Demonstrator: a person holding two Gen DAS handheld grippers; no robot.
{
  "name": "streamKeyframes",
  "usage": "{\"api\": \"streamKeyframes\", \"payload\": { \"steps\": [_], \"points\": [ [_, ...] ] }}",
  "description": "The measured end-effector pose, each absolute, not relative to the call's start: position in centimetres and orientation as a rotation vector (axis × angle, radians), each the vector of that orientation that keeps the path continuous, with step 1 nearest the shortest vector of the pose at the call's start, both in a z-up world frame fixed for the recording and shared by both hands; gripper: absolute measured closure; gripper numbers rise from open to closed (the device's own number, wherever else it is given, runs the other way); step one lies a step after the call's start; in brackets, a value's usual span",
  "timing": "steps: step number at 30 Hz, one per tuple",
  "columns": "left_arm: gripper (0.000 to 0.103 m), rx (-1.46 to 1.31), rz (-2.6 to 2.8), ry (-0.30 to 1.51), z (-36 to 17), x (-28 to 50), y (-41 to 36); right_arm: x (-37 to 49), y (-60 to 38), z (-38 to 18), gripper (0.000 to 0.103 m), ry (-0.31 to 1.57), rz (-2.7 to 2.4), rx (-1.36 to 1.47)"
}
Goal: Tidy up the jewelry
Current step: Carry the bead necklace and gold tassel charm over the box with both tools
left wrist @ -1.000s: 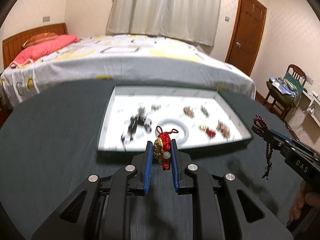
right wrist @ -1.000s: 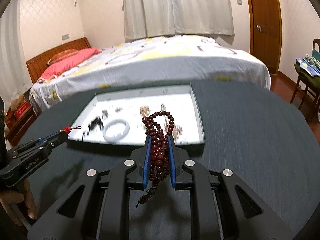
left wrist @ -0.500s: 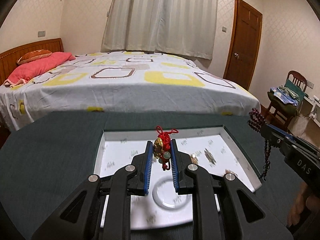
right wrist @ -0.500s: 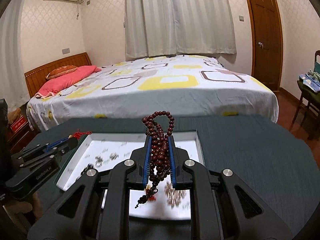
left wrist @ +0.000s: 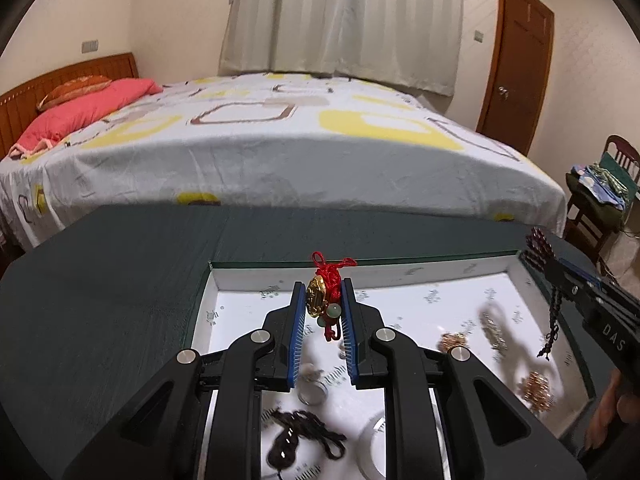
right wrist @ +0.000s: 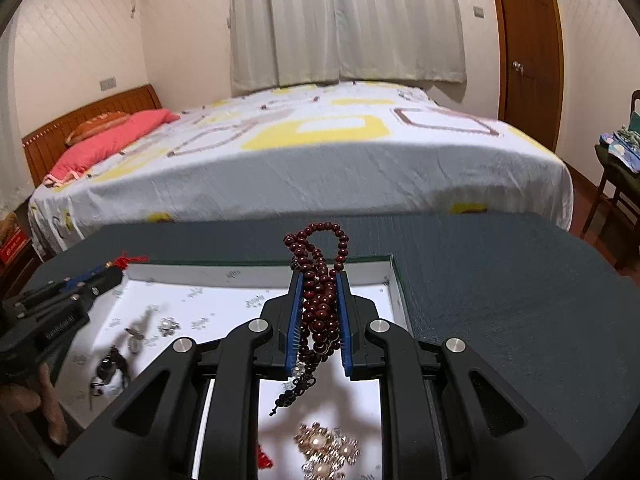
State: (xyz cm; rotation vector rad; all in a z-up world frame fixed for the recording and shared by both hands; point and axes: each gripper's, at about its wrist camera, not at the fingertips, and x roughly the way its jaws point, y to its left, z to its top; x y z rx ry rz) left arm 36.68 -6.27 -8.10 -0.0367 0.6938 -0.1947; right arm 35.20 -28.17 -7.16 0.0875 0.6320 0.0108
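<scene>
The left claw (left wrist: pixel 323 312) pinches a gold charm on red cord (left wrist: pixel 320 300), carried above the white tray (left wrist: pixel 516 276) near its far wall. The right claw (right wrist: pixel 320 312) clamps a bunch of dark red prayer beads (right wrist: pixel 318 280), also above the tray, toward its right wall. Pick a bare patch of tray away from the brooches (right wrist: pixel 326 452); lower before letting go, so dangling tails don't snag.
</scene>
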Motion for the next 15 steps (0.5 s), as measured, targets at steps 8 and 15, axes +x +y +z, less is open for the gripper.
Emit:
{"api": "streamKeyframes", "payload": {
  "steps": [8, 15],
  "points": [
    [0.085, -0.032, -0.172, 0.741, -8.7, 38.6, -6.1, 37.0, -27.8, -8.5, 0.087, 0.716, -0.012, 0.062],
    [0.085, -0.056, -0.159, 0.819, -9.5, 39.8, -5.7, 37.8, -27.7, -8.7, 0.087, 0.753, -0.017, 0.054]
  ]
}}
